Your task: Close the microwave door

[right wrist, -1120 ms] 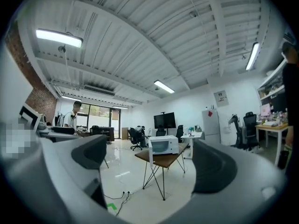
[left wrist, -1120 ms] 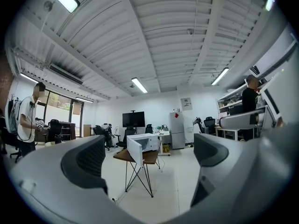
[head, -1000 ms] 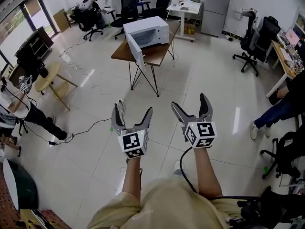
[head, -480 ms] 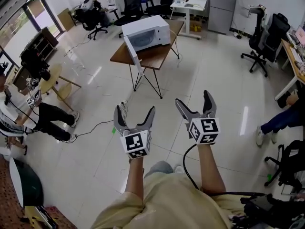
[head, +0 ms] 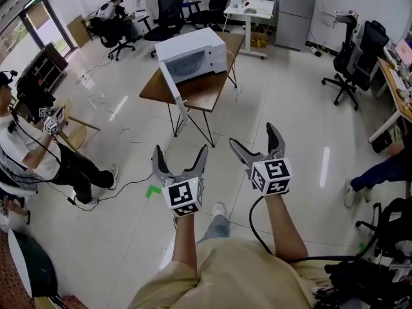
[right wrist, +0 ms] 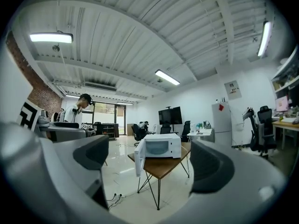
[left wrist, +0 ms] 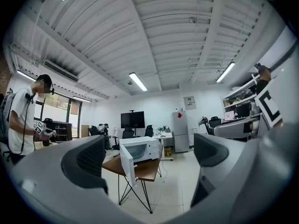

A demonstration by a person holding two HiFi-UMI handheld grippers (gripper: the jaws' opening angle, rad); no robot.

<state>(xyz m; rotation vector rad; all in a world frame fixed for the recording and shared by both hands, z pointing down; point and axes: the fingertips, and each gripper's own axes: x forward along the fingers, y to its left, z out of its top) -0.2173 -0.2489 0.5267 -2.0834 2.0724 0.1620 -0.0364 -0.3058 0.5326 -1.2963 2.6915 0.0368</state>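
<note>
Microwave door (head: 172, 90) is seen swung open at the worktop (head: 207, 87) edge in the frame's upper middle, well apart from the left gripper (head: 180, 154) and right gripper (head: 255, 140), both held spread and empty, so closing is judged entirely left.

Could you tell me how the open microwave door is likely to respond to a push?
The microwave door stands wide open on a side hinge, so it should swing as a rigid panel. The table has thin legs, so a hard shove might rock it.
</note>
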